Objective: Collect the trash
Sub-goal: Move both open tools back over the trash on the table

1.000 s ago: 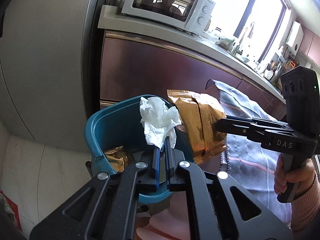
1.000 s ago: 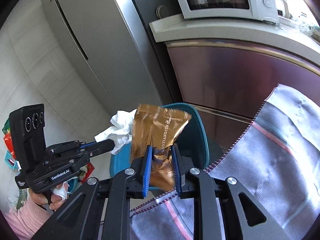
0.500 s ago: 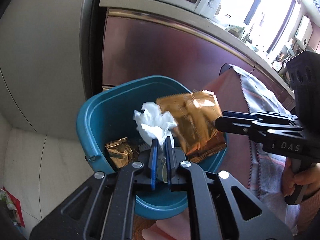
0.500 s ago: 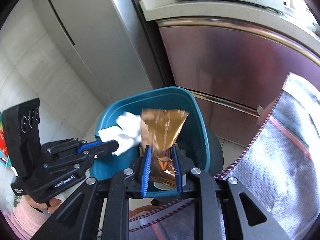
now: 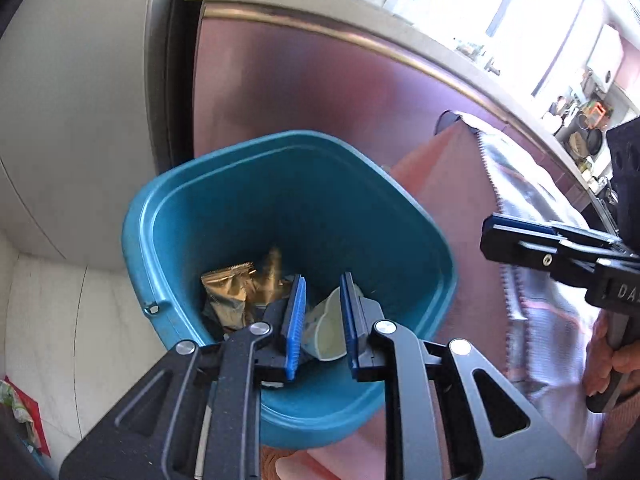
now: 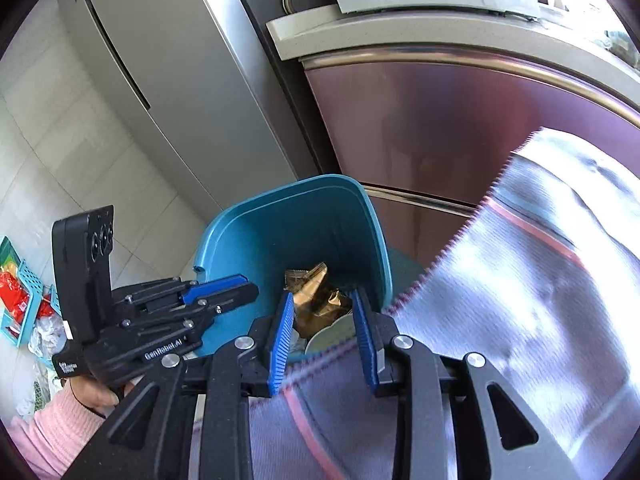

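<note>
Your left tool [image 5: 322, 320] now stands with its blue pads apart and nothing between them; half a second ago it was still pinching the crumpled white tissue over the teal plastic waste bin [image 5: 168, 216], so that piece has been let go. You cannot pick the tissue out clearly now; a pale cup-like shape [image 5: 326, 330] shows between the pads at the bottom of the bin, beside the crinkled gold foil snack wrappers [image 5: 232, 296]. Moving right, your right tool [image 6: 324, 328] is spread wide as well, and the gold wrapper it carried a moment back now lies down inside the bin [image 6: 316, 292], below and just ahead of its pads. The striped grey cloth [image 6: 520, 300] hangs over the desk edge on that side, close against the bin's rim. In the left view the right tool [image 5: 504, 236] sits off to the side of the bin, clear of the opening. Both pieces look delivered, so this drop appears complete and both hands are free for the next bit of litter.
</note>
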### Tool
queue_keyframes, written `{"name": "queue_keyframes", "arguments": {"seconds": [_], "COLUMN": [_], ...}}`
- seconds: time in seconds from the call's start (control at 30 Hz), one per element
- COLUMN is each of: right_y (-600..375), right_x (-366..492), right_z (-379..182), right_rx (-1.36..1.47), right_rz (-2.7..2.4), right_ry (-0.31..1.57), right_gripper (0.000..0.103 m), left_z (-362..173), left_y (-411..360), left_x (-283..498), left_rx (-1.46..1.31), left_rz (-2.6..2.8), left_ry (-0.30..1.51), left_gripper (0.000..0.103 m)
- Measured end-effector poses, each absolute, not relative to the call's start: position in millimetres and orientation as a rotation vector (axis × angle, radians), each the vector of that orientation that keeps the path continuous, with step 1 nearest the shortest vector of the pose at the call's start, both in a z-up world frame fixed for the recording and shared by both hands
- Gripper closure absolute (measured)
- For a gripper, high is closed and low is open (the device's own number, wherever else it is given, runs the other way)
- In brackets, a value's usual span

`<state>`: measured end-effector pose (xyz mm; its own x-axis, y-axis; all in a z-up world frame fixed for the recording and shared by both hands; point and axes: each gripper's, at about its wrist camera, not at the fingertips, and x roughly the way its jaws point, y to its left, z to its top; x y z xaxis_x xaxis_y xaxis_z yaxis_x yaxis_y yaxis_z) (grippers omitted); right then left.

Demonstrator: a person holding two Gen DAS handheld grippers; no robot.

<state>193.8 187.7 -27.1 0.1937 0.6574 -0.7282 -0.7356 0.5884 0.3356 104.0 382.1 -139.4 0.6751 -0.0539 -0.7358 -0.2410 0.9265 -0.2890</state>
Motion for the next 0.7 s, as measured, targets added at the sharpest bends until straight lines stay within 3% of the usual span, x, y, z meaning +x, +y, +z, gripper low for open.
{"name": "queue_keyframes", "arguments": {"seconds": [0.37,0.7], "right_y": [108,-8], "right_x": [155,125], "right_z": [14,20], "right_rx": [0.001,0.102], "right_rz": [0.965,0.774], "right_ry": [0.806,0.749], "right_gripper": [0.061,0.058], "left_z": [-71,-44], "left_y": [316,207], "left_x": [79,83], "left_rx": [-0.280,-0.202], "left_rz": [-0.053,-0.319], "left_ry": [0.643,0.615], "left_gripper": [0.071,0.063]}}
